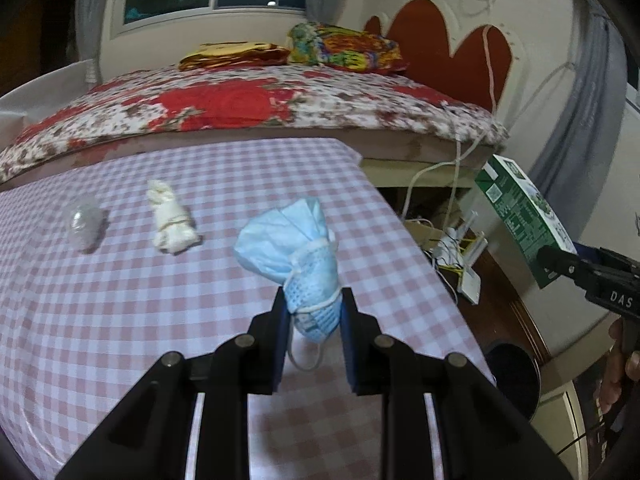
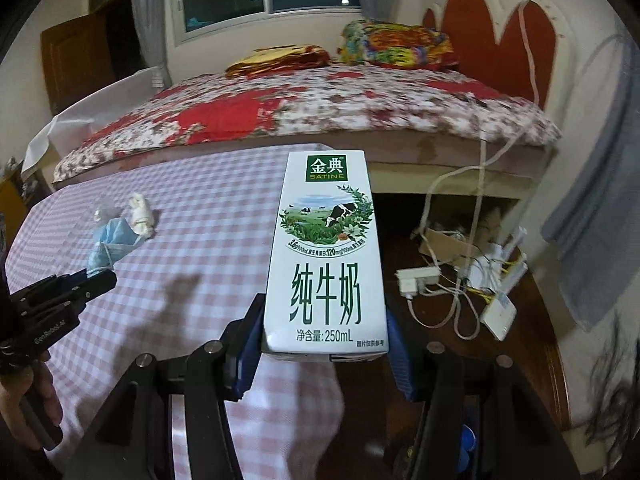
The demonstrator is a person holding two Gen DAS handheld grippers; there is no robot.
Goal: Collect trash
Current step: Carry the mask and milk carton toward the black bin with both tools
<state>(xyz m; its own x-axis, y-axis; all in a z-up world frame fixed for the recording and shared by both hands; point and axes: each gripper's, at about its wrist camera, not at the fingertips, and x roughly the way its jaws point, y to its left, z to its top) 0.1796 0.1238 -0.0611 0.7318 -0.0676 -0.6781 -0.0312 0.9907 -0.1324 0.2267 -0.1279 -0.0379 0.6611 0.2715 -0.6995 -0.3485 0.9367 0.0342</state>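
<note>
blue face mask (image 1: 296,256) pinched in the left gripper (image 1: 314,308) — right gripper (image 2: 324,354) clamps the milk carton (image 2: 326,256).

Pink checked table (image 1: 120,320), white wad (image 1: 172,224), clear plastic piece (image 1: 85,222) lying on it

Glossy printed-card milk carton (image 2: 326,256); soft pleated nonwoven face mask (image 1: 294,250), light blue; crumpled white tissue (image 1: 172,220); clear shiny plastic cup (image 1: 85,222); smooth pink-checked cloth on tabletop (image 1: 120,320); matt black plastic left gripper (image 1: 314,312), blue-padded jaws.
</note>
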